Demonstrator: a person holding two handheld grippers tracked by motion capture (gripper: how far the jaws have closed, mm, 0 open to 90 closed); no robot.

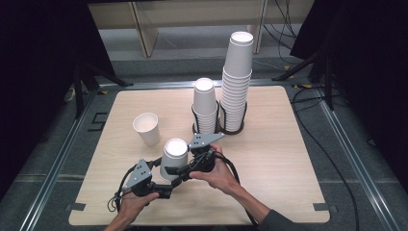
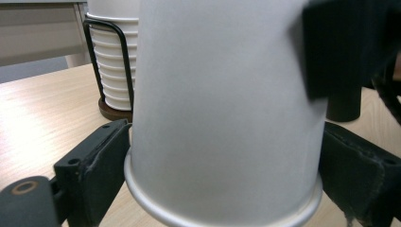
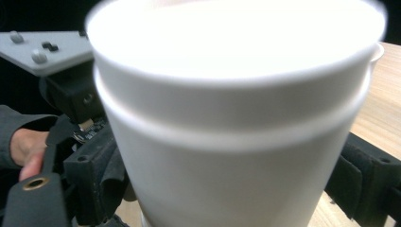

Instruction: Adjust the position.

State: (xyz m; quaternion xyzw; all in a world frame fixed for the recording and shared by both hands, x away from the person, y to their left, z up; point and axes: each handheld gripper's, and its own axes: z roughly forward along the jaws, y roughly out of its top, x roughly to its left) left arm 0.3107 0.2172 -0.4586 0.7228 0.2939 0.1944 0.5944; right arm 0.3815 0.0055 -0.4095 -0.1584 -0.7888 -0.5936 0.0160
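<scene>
A white paper cup (image 1: 174, 153) stands upside down on the wooden table (image 1: 274, 163), near its front edge. My left gripper (image 1: 166, 174) comes at it from the lower left. In the left gripper view its two black jaws flank the cup (image 2: 227, 104) just above the rim and press on its sides. My right gripper (image 1: 185, 159) reaches in from the right. In the right gripper view the cup (image 3: 227, 165) sits blurred and very close between the jaws, which touch both its sides; a ridge runs round it. Each gripper is held by a hand.
A single white cup (image 1: 146, 127) lies tilted, mouth up, left of centre. Behind stand two stacks of upside-down cups in black wire holders, a short one (image 1: 205, 103) and a tall one (image 1: 238, 79). Cables and dark stands ring the table.
</scene>
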